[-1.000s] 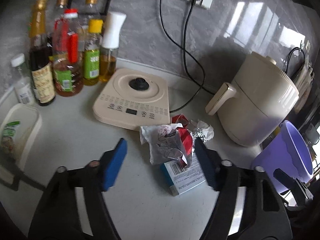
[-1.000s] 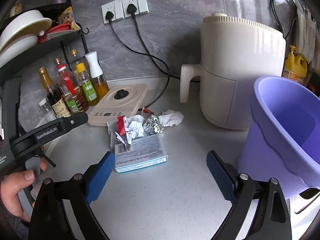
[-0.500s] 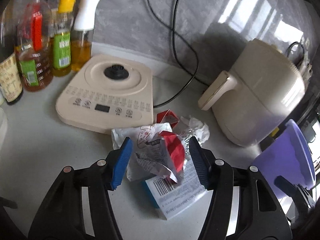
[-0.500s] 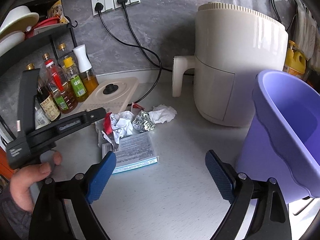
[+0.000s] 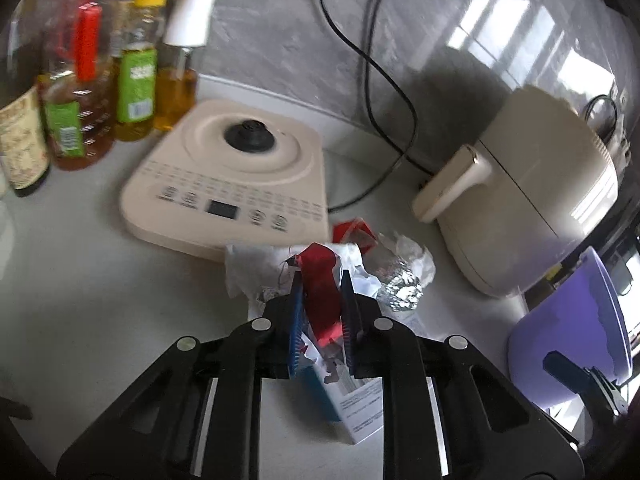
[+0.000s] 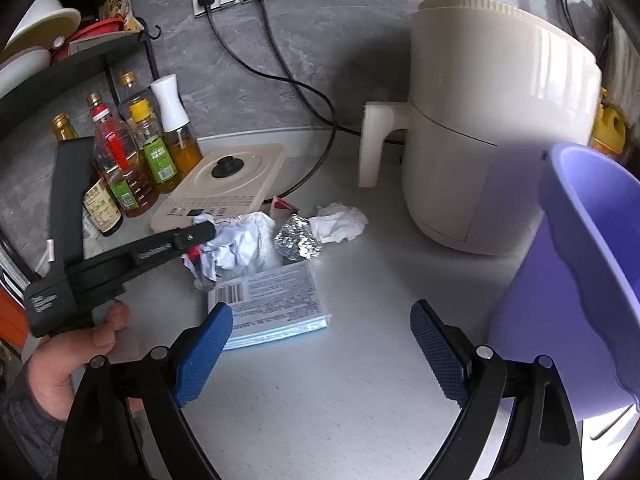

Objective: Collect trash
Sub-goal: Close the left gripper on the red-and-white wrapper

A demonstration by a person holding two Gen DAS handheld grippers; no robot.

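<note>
A trash pile lies on the counter: a crumpled red and white wrapper (image 5: 318, 280), a foil ball (image 5: 400, 280), a white tissue (image 6: 340, 226), a small red packet (image 5: 352, 230) and a flat blue and white box (image 6: 276, 300). My left gripper (image 5: 320, 304) is shut on the red and white wrapper; it also shows in the right wrist view (image 6: 200, 236), with the wrapper (image 6: 236, 246) at its tip. My right gripper (image 6: 320, 344) is open and empty, just in front of the box. A purple bin (image 6: 588, 272) stands at the right.
A beige induction cooker (image 5: 236, 176) sits behind the pile. A cream air fryer (image 6: 492, 132) stands to the right of it. Several oil and sauce bottles (image 5: 80, 88) line the back left. Power cords (image 6: 296, 92) run down the grey wall.
My left gripper moved forward over the pile and closed on the red and white wrapper. My right gripper stayed open and drifted slightly closer to the box.
</note>
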